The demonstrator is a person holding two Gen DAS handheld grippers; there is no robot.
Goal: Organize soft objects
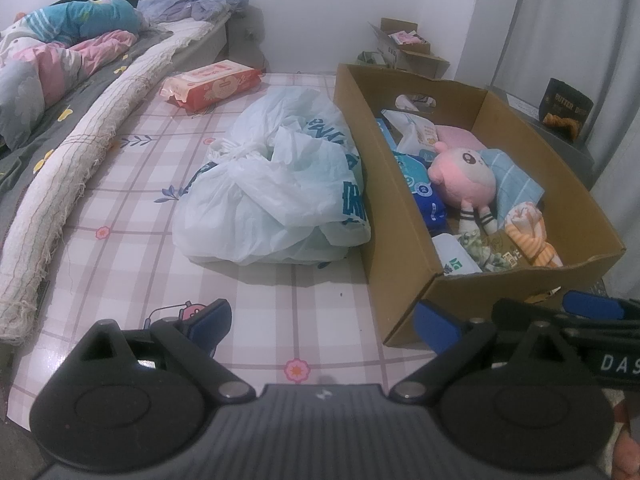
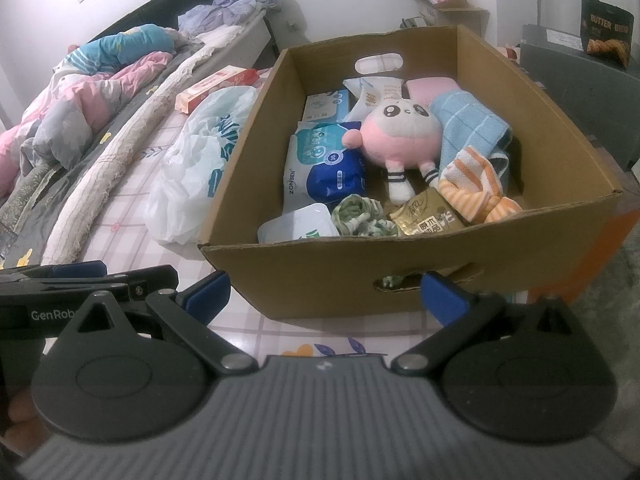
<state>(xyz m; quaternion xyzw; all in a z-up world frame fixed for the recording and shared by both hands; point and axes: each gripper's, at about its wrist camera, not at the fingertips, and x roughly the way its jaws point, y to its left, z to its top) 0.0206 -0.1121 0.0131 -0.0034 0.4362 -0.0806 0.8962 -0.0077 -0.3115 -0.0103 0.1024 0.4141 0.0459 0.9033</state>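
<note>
A: Nearest?
B: Left hand-held gripper (image 1: pixel 322 326), blue pads spread wide, nothing between, low over bare checked bedsheet (image 1: pixel 120 216). Right hand-held gripper (image 2: pixel 324 294) just beside, likewise spread and empty, pointed at the near wall of the cardboard box (image 2: pixel 400 264), short of touching.

A: Room to move?
B: Open sheet ahead of the left one, up to a crumpled white plastic bag (image 1: pixel 280 184) pressed against the box's left wall. Box's near right corner close to the bed edge, orange surface (image 2: pixel 580 248) below.

A: Inside the box?
B: Crowded. Pink plush doll (image 2: pixel 396 136) lying mid-box, feet toward the near wall. Blue towel (image 2: pixel 472 128) and orange-striped cloth (image 2: pixel 476 188) at right; green patterned cloth (image 2: pixel 360 220) and gold packet (image 2: pixel 424 216) against the near wall; wipes packs (image 2: pixel 320 160) along the left.

A: Farther off?
B: Red-and-white wipes pack (image 1: pixel 212 84) alone on the sheet beyond the bag. Frayed rolled mat (image 1: pixel 80 160) along the left, rumpled quilt (image 1: pixel 60 60) past it. Smaller open carton (image 1: pixel 404 46) by the far wall.
</note>
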